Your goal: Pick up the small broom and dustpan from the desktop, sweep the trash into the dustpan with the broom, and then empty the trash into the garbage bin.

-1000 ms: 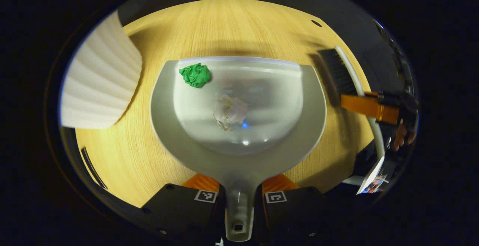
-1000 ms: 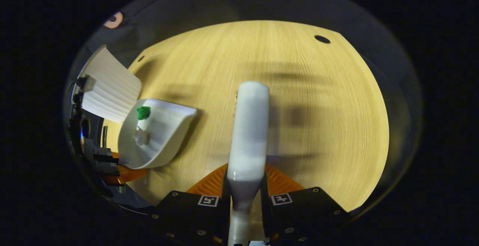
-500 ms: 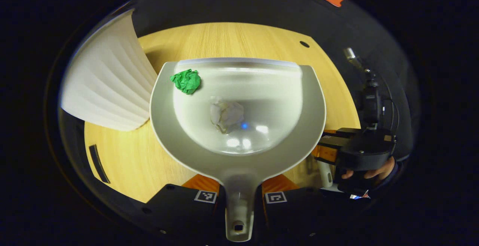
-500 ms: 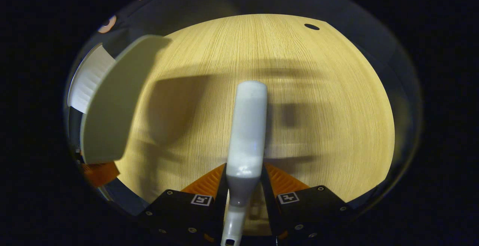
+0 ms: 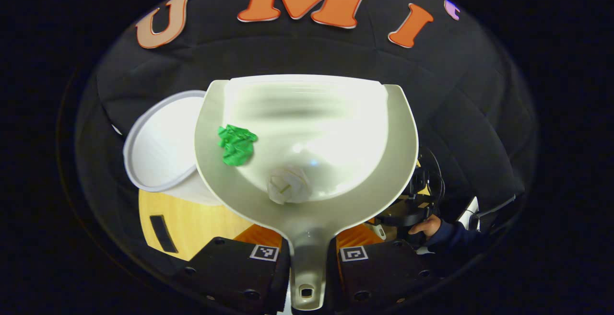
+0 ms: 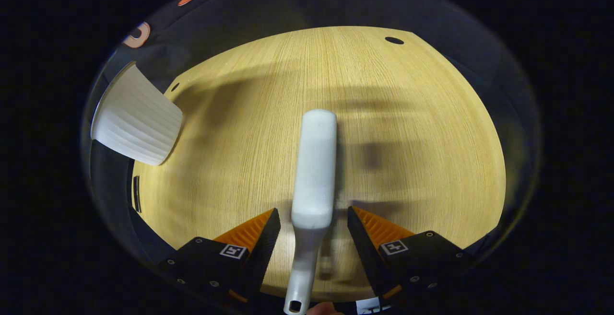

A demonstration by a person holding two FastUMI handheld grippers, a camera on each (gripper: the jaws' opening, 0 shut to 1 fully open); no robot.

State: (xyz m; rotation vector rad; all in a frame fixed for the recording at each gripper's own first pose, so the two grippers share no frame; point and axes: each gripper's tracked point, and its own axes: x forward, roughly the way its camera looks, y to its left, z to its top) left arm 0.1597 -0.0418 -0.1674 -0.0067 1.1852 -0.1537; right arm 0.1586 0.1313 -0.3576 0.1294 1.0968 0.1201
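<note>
- Above the white ribbed plastic garbage bin (image 5: 160, 142), at about nine o'clock in the left gripper view, hangs the pale grey plastic dustpan (image 5: 307, 152), its handle clenched between the fingers of the left gripper (image 5: 307, 257).
- Inside the pan lie a crumpled green paper ball (image 5: 236, 144) near its nine o'clock wall and a crumpled white paper ball (image 5: 289, 186) toward six o'clock, close to the handle.
- Step in hand, as I judge it: sweeping is done and the emptying is beginning, with the pan raised and its lip pointing toward twelve o'clock.
- Next move likely calls for bringing the lip over the bin's open mouth and tipping forward so both balls slide out; they sit low by the handle, so a firm tilt seems needed.
- The right gripper (image 6: 314, 224) has its fingers spread wide, released from the white plastic broom (image 6: 314, 176), which lies between them on the desktop, handle toward six o'clock.
- Light oak-grain wooden desktop (image 6: 407, 128) carries soft shadows and a dark cable hole (image 6: 394, 40) at one o'clock; black cloth booth wall (image 5: 470, 113) stands behind.
- A hand (image 5: 424, 225) shows at four o'clock in the left gripper view.
</note>
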